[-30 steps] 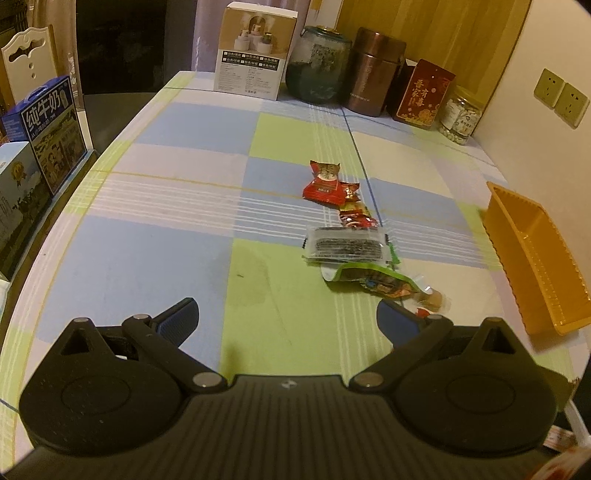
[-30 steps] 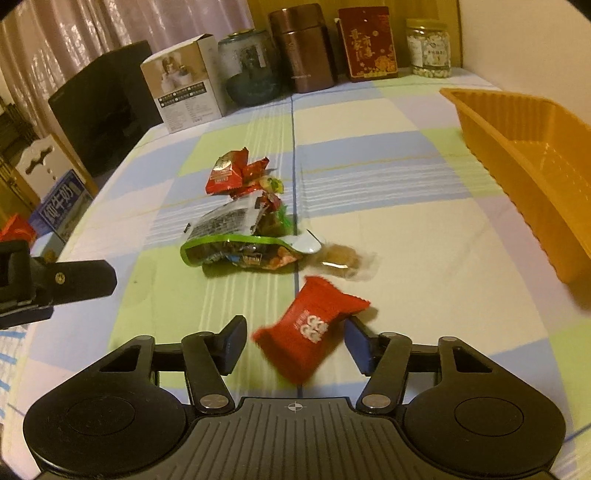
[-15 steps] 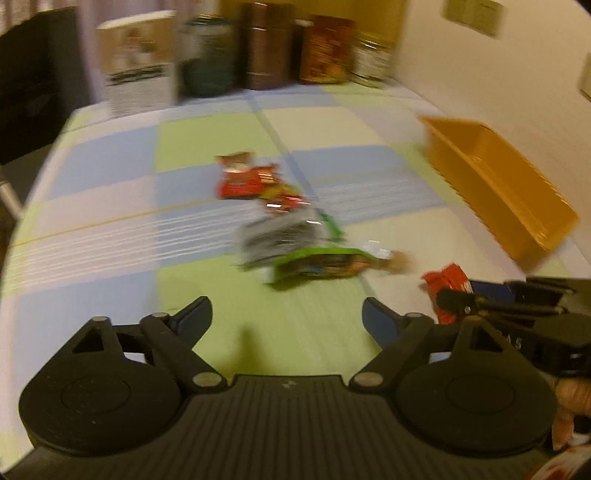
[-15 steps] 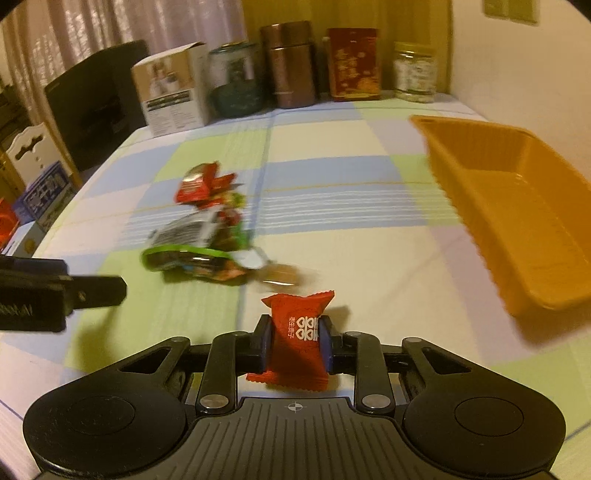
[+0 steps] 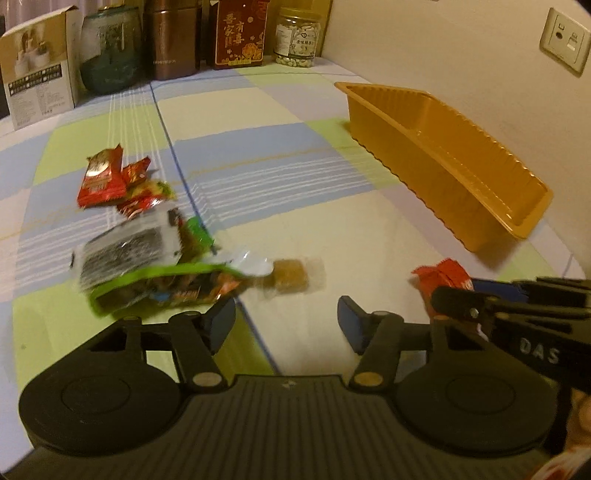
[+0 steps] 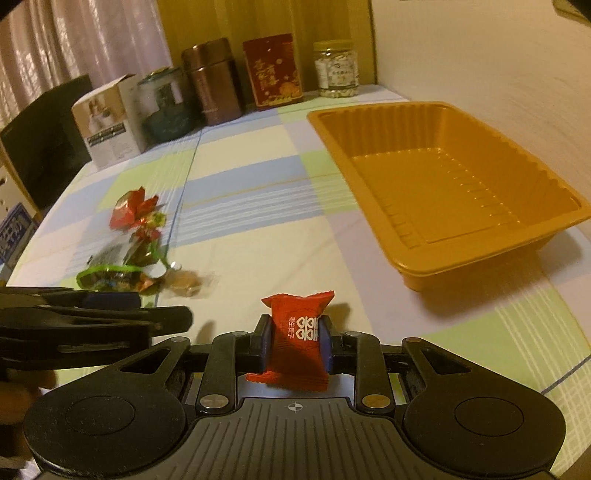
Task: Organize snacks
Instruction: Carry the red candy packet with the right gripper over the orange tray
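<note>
My right gripper (image 6: 294,341) is shut on a red candy packet (image 6: 299,338) and holds it above the table, left of and nearer than the empty orange tray (image 6: 443,192). In the left wrist view the right gripper (image 5: 476,295) with the red packet (image 5: 443,275) shows at the right. My left gripper (image 5: 286,319) is open and empty, just short of a brown wrapped candy (image 5: 291,275) and a green snack bag (image 5: 159,284). A dark seaweed pack (image 5: 122,251) and red packets (image 5: 101,177) lie behind them. The pile also shows in the right wrist view (image 6: 129,236).
Along the table's far edge stand a white box (image 5: 37,81), a glass jar (image 5: 110,59), a brown canister (image 5: 171,40), a red tin (image 5: 240,33) and a small jar (image 5: 297,40). The wall with a socket (image 5: 565,38) runs behind the orange tray (image 5: 443,158).
My right gripper closed on the red candy packet, lifted it and moved toward the tray. My left gripper swung right and came closer to the snack pile.
</note>
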Motion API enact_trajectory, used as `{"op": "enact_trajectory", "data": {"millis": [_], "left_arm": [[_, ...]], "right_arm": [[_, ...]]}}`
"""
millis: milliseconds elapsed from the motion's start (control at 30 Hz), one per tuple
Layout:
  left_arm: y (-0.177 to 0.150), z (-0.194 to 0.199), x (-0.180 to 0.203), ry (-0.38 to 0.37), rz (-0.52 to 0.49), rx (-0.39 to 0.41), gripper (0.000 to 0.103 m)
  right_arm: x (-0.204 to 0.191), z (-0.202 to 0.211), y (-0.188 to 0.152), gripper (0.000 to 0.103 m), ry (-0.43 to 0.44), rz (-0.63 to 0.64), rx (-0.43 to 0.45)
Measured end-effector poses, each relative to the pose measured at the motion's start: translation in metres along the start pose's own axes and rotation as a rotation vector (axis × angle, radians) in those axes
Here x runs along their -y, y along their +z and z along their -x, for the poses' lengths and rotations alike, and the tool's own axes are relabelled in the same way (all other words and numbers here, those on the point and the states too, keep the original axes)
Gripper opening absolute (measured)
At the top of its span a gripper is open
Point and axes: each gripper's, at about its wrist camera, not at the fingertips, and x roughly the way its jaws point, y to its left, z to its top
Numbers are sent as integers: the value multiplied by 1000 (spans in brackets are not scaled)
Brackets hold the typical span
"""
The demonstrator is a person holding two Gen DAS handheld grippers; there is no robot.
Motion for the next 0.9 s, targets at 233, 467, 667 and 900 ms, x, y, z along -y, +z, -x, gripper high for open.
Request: {"op": "enact_trajectory", "data": {"millis": [233,467,667,900], "left_arm": [[3,-14,11,68,7,37,56],[3,-10,16,120,31,72,33],[0,5,17,119,37,63,31],[0,38,22,127,58,97,31]], "right_arm": [[4,-1,0,27,-7,-30,18],[6,1,-1,27,-4,-40,25],[5,4,-1,27,6,-42,34],[2,21,2,27,25,-29,59]]}}
